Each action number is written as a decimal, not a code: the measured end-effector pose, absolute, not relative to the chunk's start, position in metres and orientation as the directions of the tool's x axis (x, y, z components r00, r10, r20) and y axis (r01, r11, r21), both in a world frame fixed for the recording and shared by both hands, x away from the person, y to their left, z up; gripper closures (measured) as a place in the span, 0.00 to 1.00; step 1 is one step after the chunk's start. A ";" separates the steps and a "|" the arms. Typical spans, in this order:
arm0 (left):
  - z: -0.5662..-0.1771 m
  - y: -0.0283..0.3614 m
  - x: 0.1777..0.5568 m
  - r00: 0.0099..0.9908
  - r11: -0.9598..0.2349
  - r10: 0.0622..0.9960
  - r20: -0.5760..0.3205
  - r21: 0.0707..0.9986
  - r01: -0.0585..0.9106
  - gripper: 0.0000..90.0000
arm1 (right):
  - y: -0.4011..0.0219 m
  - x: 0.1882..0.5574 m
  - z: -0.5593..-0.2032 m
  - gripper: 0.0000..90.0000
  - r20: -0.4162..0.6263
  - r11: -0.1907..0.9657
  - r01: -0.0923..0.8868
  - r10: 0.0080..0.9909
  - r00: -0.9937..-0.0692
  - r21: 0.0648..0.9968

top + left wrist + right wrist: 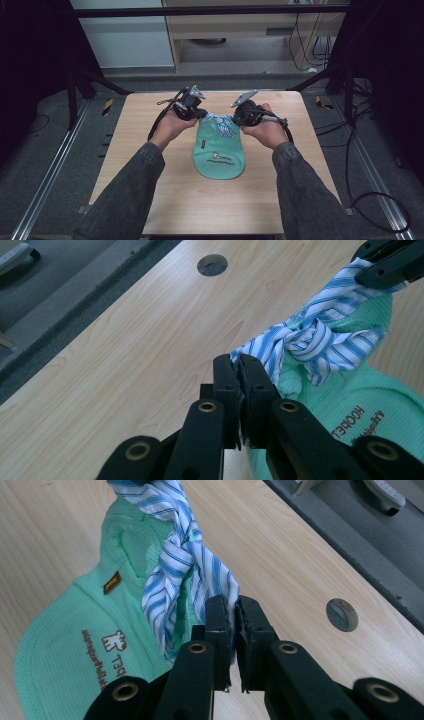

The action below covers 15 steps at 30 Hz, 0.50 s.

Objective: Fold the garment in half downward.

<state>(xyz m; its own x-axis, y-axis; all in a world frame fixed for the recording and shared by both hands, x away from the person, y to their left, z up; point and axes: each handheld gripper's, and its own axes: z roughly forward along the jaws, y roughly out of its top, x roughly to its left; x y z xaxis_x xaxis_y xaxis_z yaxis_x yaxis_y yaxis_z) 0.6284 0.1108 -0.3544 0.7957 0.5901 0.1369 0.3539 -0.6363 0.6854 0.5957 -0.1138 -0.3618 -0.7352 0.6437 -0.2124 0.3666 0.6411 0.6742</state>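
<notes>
Dark-curtained rig, grey floor, light wood table point(150, 150) in the middle, shelving far behind.

High view: green mesh bag point(220, 150) lies mid-table, closed end toward the person, mouth at the far end. Striped blue-white drawstring point(220, 125) is knotted across that mouth. Left gripper point(200, 114) pinches the tie's left end, right gripper point(239, 118) its right end; the hands sit just beside the bag's far corners.

Left gripper view: jaws clamped tight on a striped tail point(252, 352), thin cloth between the pads. The knot point(312, 337) sits right of them on the green mesh point(380, 390); the other gripper bites the far tail at the top right. A round hole point(212, 264) shows in the tabletop.

Right gripper view: jaws clenched on the other tail point(225, 592), the knot point(175, 555) beyond, the bag's printed logo point(112, 645) near left.

Risks, as judgement: thin fabric may slip out of a pinch if the pull is uneven; pulling too hard drags the light bag across the wood or jams the knot.

Contents: bag looks flat and the mouth is cinched, so cannot tell what is inside.
</notes>
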 end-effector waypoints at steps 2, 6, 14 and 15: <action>-0.354 0.110 0.628 0.795 -0.636 0.590 0.138 0.687 0.352 0.97 | -0.114 0.597 -0.360 0.94 -0.216 0.638 0.367 0.649 -0.729 0.676; -0.356 0.107 0.623 0.806 -0.659 0.571 0.158 0.674 0.335 0.97 | -0.114 0.596 -0.361 0.94 -0.227 0.650 0.361 0.641 -0.734 0.669; -0.354 0.103 0.624 0.797 -0.649 0.582 0.161 0.682 0.337 0.97 | -0.118 0.593 -0.362 0.94 -0.227 0.638 0.363 0.653 -0.723 0.679; -0.354 0.102 0.625 0.795 -0.649 0.584 0.163 0.682 0.337 0.97 | -0.118 0.594 -0.361 0.94 -0.228 0.638 0.365 0.655 -0.721 0.679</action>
